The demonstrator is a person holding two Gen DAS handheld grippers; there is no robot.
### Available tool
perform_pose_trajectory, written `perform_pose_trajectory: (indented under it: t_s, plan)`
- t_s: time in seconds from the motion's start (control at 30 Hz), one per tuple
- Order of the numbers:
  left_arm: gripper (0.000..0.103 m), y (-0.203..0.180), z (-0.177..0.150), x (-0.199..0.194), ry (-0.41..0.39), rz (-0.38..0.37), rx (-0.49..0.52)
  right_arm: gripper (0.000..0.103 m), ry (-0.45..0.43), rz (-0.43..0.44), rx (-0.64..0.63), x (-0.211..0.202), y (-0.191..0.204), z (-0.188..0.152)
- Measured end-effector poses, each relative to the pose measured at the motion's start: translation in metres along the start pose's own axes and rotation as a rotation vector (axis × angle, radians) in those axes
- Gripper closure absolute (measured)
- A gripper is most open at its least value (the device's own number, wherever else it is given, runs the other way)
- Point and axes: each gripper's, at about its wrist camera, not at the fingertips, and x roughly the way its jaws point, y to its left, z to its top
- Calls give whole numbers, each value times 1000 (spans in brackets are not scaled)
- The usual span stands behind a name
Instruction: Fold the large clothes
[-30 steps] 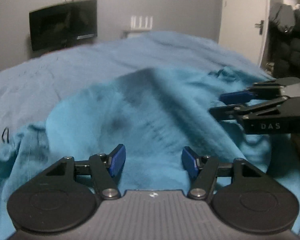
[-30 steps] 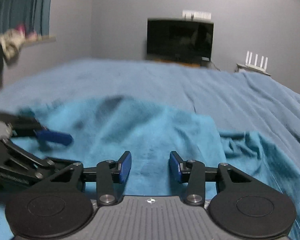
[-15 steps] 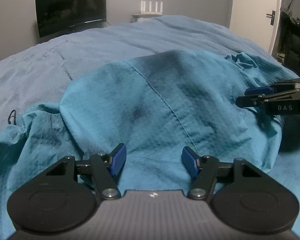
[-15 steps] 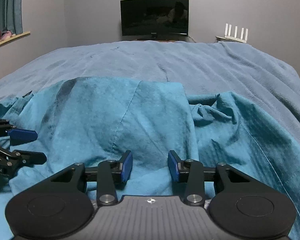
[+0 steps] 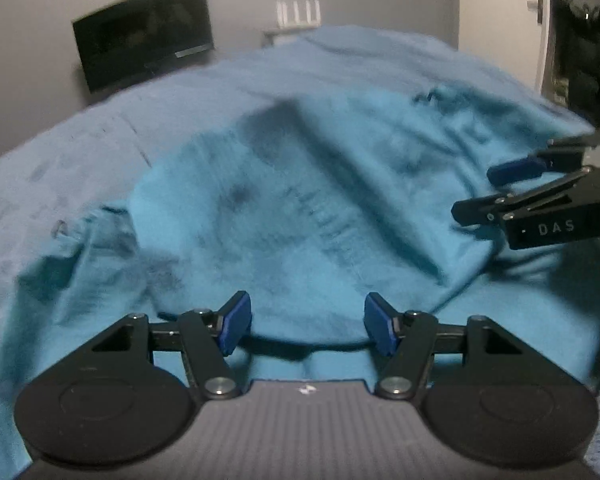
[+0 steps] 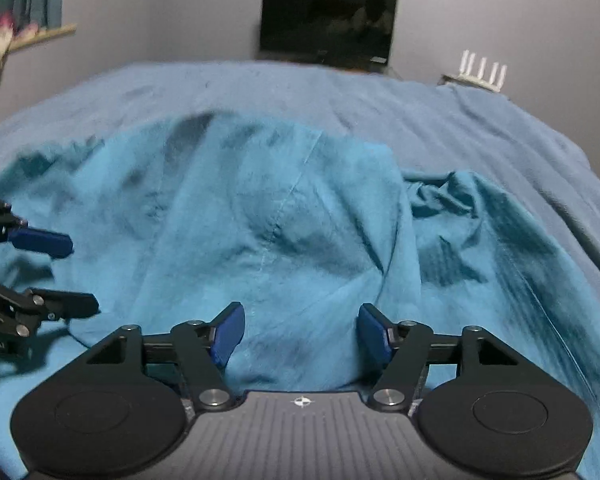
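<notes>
A large teal garment (image 5: 300,208) lies rumpled on the bed, with a folded panel on top and a seam down its middle; it also shows in the right wrist view (image 6: 284,216). My left gripper (image 5: 306,328) is open and empty, just above the garment's near edge. My right gripper (image 6: 300,334) is open and empty, over the near part of the folded panel. The right gripper shows at the right of the left wrist view (image 5: 496,192), the left gripper at the left of the right wrist view (image 6: 76,276). Both views are blurred.
A blue bedcover (image 6: 340,92) spreads under and beyond the garment. A dark screen (image 6: 328,24) hangs on the far grey wall, with a white router (image 6: 482,72) to its right. A door (image 5: 500,20) and dark hanging coats (image 5: 588,36) stand at the right.
Both grippers have stayed open over the garment. Both views have shifted and blurred, and the right gripper has opened wider. The garment's top panel looks more creased.
</notes>
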Motion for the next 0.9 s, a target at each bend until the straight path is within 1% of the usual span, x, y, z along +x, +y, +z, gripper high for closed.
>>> perform_pose_trajectory:
  t_s: [0.03, 0.1, 0.17, 0.27, 0.37, 0.43, 0.53, 0.6, 0.67, 0.7, 0.77, 0.8, 0.87, 0.9]
  plan:
    - [33, -1, -2, -12, -20, -18, -16, 37, -25, 7, 25, -10, 0, -1]
    - [26, -8, -6, -29, -36, -21, -22, 31, -82, 5, 53, -31, 2, -3]
    - [26, -16, -11, -44, -32, -6, -12, 26, -103, -14, 55, -47, 4, -4]
    - [26, -27, -17, -63, -35, 13, -10, 24, -116, -22, 106, -68, 0, -11]
    - [26, -34, -21, -85, -41, 9, -43, 23, -114, -33, 213, -90, -13, -18]
    - [26, -39, -26, -98, -33, -17, -81, 22, -107, -39, 314, -105, -29, -23]
    - [26, -45, -33, -106, 27, -46, -132, 22, -43, -23, 515, -120, -59, -42]
    - [26, -46, -36, -105, 43, -37, -162, 23, -5, -1, 584, -125, -71, -52]
    - [26, -46, -33, -102, 34, -9, -178, 26, 9, 2, 573, -129, -69, -58]
    - [26, -46, -31, -100, 25, -1, -197, 26, 1, 2, 531, -131, -62, -57]
    - [26, -47, -26, -91, 18, -6, -222, 27, -33, 19, 395, -132, -41, -52]
    - [26, -49, -25, -84, 33, -4, -217, 28, -41, 27, 330, -131, -31, -49]
    - [26, -55, -25, -70, 78, 26, -182, 33, -46, 32, 200, -123, -10, -44]
    - [26, -58, -27, -64, 99, 36, -164, 33, -43, 34, 144, -118, -1, -43]
